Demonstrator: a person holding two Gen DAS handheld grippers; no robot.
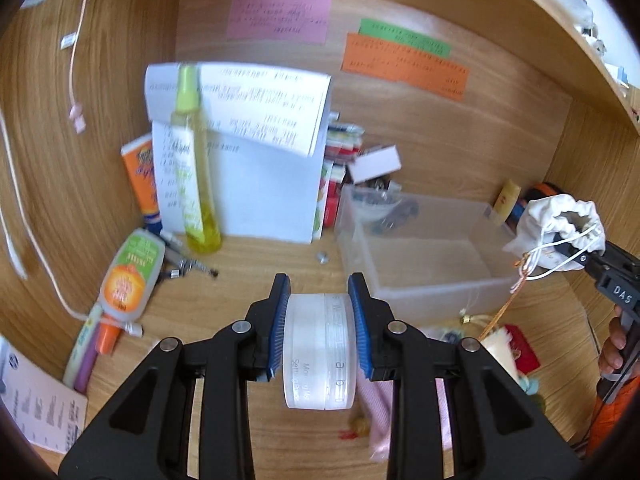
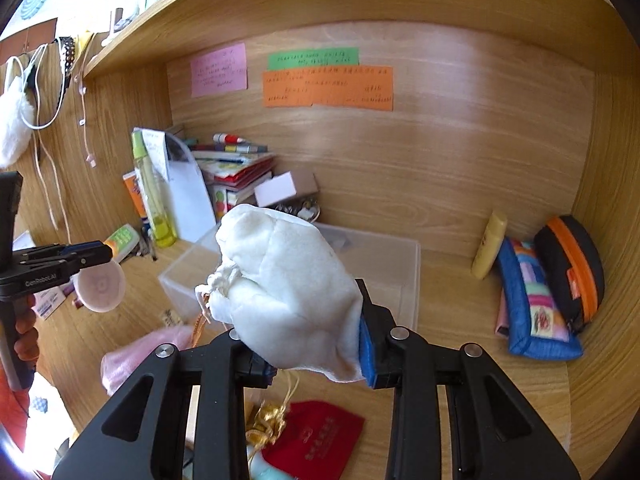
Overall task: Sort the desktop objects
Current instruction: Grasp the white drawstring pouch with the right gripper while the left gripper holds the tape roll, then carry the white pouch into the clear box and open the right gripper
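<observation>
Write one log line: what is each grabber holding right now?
left gripper: shut on jar | right gripper: shut on white pouch | both held above desk | clear bin: ahead

Black tongs (image 1: 319, 292) with blue ribbed pads (image 1: 359, 320) and silver screws (image 1: 241, 326) are seen; an orange sleeve (image 1: 610, 416) is worn.

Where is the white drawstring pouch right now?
The white drawstring pouch is clamped in the right claw, held above the desk in front of the clear plastic bin; the left wrist view shows it at far right.
</observation>
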